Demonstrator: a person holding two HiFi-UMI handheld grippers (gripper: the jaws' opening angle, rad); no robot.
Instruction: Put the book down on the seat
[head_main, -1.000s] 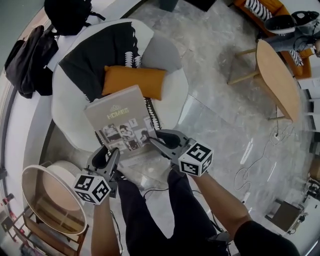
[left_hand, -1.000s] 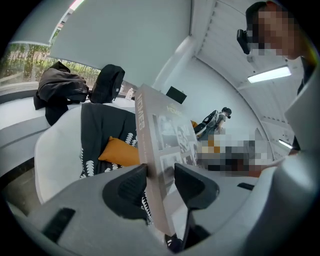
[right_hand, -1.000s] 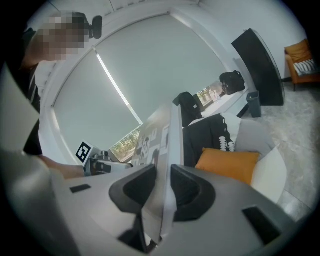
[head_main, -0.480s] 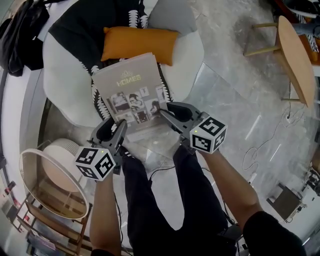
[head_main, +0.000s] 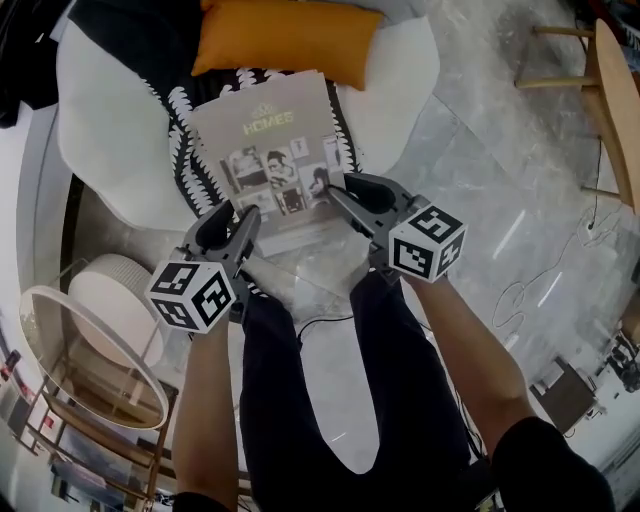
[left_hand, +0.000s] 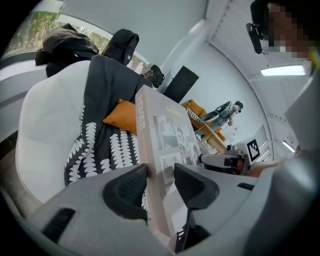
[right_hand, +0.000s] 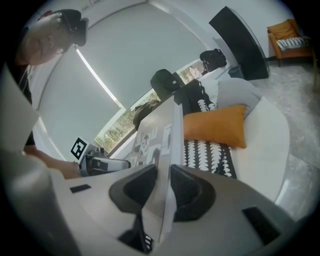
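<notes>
The book (head_main: 268, 160) is up over the seat (head_main: 100, 150), cover up, with its far end close to the orange cushion (head_main: 285, 35). I cannot tell if that end touches the seat. Its long side runs straight away from the person. The left gripper (head_main: 238, 214) and the right gripper (head_main: 341, 190) each pinch one near corner of the book, so both are just as close. The near end sticks out past the seat's front, so the book likely needs to go forward and down.
</notes>
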